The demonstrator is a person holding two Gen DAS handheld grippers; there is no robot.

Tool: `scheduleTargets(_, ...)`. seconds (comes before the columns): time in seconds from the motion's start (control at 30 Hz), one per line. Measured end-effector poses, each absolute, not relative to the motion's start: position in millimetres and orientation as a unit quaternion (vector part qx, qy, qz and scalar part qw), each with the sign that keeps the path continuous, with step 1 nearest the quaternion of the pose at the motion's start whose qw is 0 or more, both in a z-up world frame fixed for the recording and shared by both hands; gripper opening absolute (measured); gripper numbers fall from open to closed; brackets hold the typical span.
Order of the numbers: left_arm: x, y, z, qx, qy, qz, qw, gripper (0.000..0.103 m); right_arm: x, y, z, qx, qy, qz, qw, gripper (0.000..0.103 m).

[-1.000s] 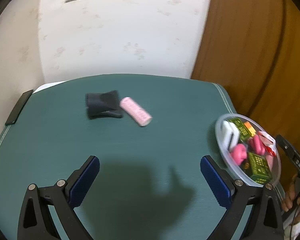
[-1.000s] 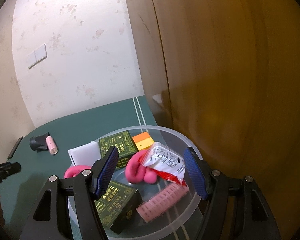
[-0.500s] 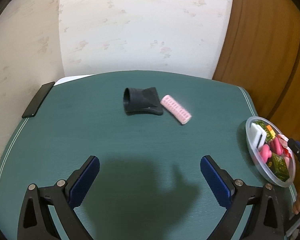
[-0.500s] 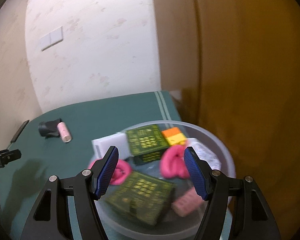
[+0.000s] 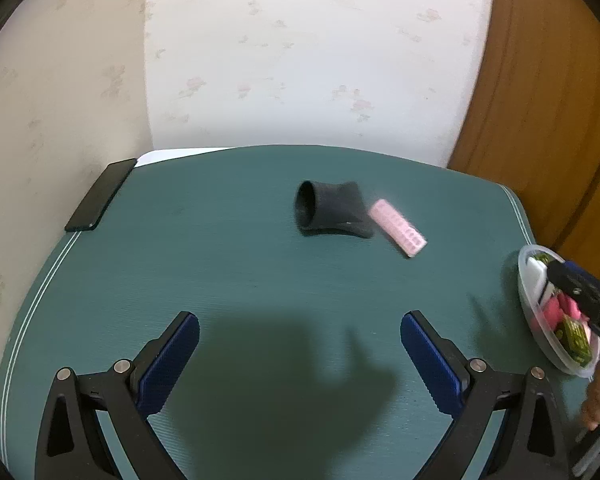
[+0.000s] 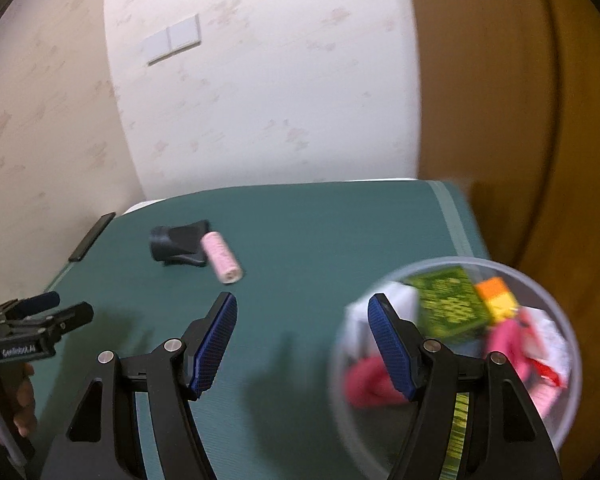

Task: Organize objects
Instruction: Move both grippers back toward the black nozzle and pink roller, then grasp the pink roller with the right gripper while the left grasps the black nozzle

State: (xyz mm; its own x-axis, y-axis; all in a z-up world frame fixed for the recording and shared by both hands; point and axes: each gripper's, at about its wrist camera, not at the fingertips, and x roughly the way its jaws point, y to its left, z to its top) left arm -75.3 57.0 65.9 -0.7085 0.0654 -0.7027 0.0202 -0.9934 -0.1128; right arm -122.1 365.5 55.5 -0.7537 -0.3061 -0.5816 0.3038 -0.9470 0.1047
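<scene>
Left claw (image 5: 300,356), right claw (image 6: 302,340): both gaping, empty. We note pink roller (image 5: 398,228) mid-surface touching black nozzle (image 5: 330,210); bowl (image 6: 556,412) at right edge. Risk: roller rolling away when nudged.

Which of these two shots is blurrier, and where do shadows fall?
Right wrist view: the clear plastic bowl and its contents are smeared by motion blur. Left wrist view: mostly sharper, with a dark shadow on the green table mat between the gripper fingers.
</scene>
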Motion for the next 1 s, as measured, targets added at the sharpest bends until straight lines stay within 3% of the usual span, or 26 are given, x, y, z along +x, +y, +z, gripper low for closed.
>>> scheduleTargets(0.33, -80.3, 23.1, 57.0, -0.387, -0.077, 0.918, -0.038, 0.102, -177.3, 280.3, 21.0, 0.361, 0.038, -0.910, 0.199, 0.069)
scheduleTargets(0.77, -86.2, 16.7, 46.9, -0.405, -0.097, 0.909, -0.030, 0.102, -238.4, 232.0, -8.2, 0.404, 0.044, -0.890, 0.206, 0.069)
scheduleTargets(0.9, -88.9, 17.9, 42.4, -0.412, -0.095, 0.906, -0.031, 0.102, -251.8, 228.0, -16.7, 0.420, 0.048, -0.883, 0.203, 0.063)
scheduleTargets(1.0, -92.1, 19.2, 39.5, -0.418, -0.093, 0.903, -0.030, 0.102, -252.9, 227.7, -15.6, 0.415, 0.056, -0.884, 0.207, 0.051)
